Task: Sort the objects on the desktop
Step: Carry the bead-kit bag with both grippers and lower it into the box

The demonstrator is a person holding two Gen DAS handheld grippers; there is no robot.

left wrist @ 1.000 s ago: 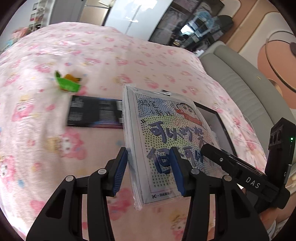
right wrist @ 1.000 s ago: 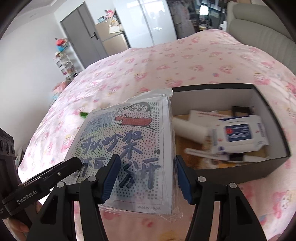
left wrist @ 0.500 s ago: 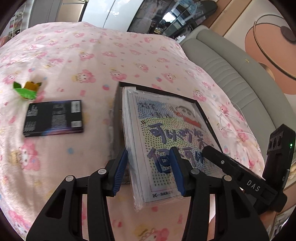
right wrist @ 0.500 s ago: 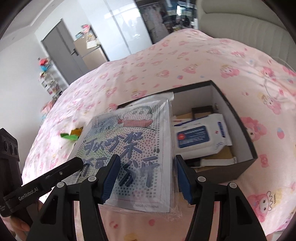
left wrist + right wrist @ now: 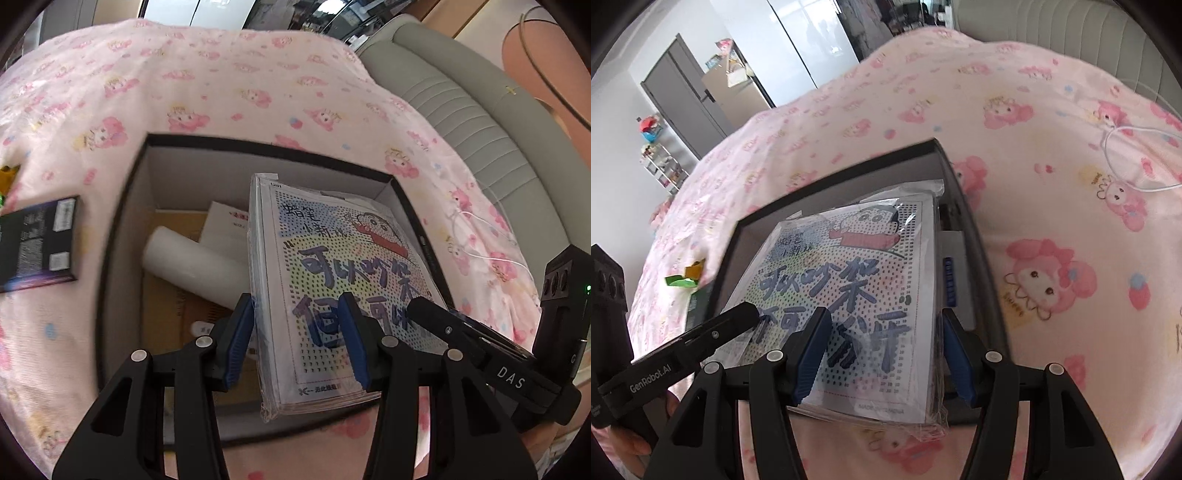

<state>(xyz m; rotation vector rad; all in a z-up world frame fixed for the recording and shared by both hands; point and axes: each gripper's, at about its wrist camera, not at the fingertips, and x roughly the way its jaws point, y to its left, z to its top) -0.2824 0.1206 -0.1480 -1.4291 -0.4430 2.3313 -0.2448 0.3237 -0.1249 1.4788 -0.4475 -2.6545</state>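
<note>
A plastic-wrapped cartoon dot-art kit (image 5: pixel 332 280) is held flat over the open black box (image 5: pixel 258 147) on the pink bedspread. My left gripper (image 5: pixel 297 339) is shut on its near left edge. My right gripper (image 5: pixel 882 354) is shut on its near right edge, with the kit (image 5: pixel 857 288) covering most of the box (image 5: pixel 964 221). Inside the box lie a white roll (image 5: pixel 192 262) and a white card (image 5: pixel 225 221); other contents are hidden under the kit.
A black booklet (image 5: pixel 37 243) lies on the bedspread left of the box. A green and yellow wrapper (image 5: pixel 685 277) sits beyond it. A white cable (image 5: pixel 1137 158) lies to the right. A grey headboard (image 5: pixel 480 110) borders the far side.
Both grippers have carried the kit rightward and forward, from beside the box to above its opening. The box interior now shows below the kit in the left view.
</note>
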